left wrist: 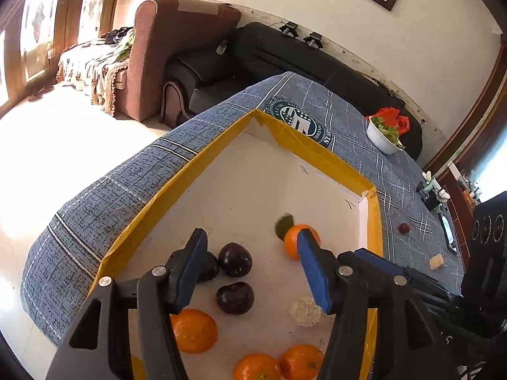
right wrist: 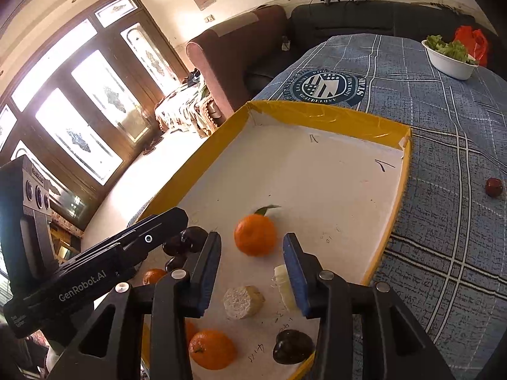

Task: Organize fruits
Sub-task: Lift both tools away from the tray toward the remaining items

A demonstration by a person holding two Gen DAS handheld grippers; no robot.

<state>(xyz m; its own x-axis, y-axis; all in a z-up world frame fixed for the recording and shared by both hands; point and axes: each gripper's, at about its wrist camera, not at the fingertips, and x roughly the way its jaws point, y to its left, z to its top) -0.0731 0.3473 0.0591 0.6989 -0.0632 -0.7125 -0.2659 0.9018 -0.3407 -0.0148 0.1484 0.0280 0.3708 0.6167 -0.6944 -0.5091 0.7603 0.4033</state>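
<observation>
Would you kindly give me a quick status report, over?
Both tongs open, left and right, nothing held. Oranges and plums in tray. One red fruit outside on cloth. Path clear.

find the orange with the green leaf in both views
Left wrist: orange with the leaf, right of centre, partly behind the right finger of the left claw.
Right wrist: same orange, centre, ahead of the right claw.
Shared landmark: white bowl of greens on the tablecloth.

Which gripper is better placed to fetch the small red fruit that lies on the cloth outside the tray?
Right, probably. The red fruit lies past the tray's right rim, on the right gripper's side; its jaws look empty.
</observation>
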